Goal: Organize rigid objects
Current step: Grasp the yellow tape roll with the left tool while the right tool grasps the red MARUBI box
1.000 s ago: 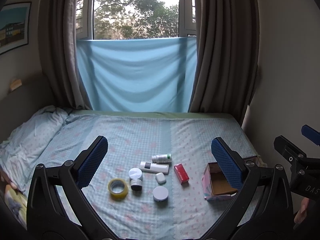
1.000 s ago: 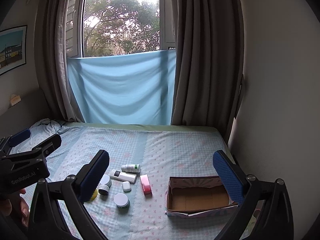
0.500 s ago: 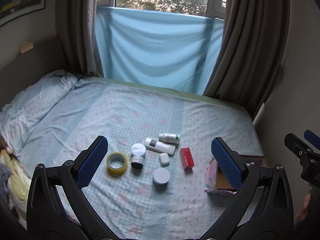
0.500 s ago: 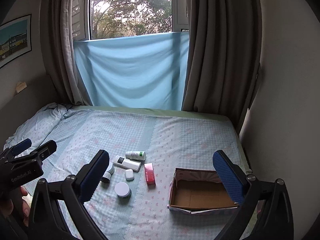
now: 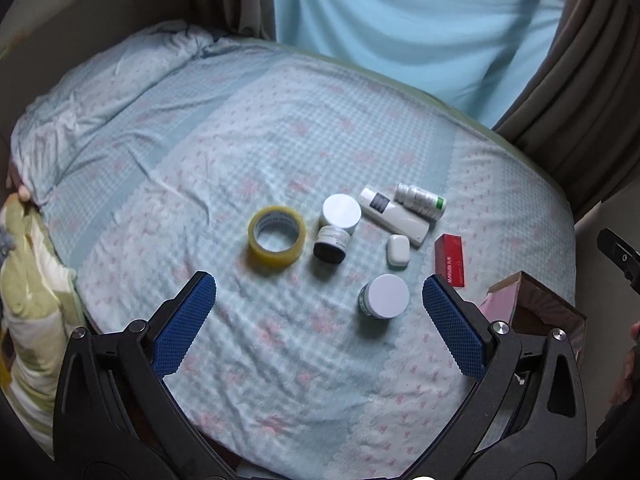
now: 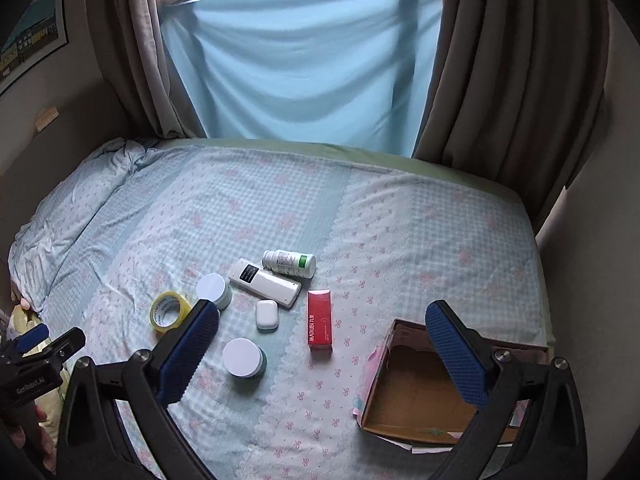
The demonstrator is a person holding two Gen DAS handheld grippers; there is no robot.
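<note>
I hold the left gripper (image 5: 319,314) with fingers spread wide, empty, above the bed (image 5: 280,140). Beyond its fingertips lie the tape roll (image 5: 276,235) and jars; one white-lidded jar (image 5: 385,296) sits just inside the right finger. My right gripper (image 6: 322,342) is likewise spread; the open cardboard box (image 6: 416,396) lies under its right finger, the red carton (image 6: 319,322) between the fingers.

Glossy tape roll (image 5: 277,235), matt cardboard box (image 6: 420,396), cloth bedsheet (image 6: 400,248)
</note>
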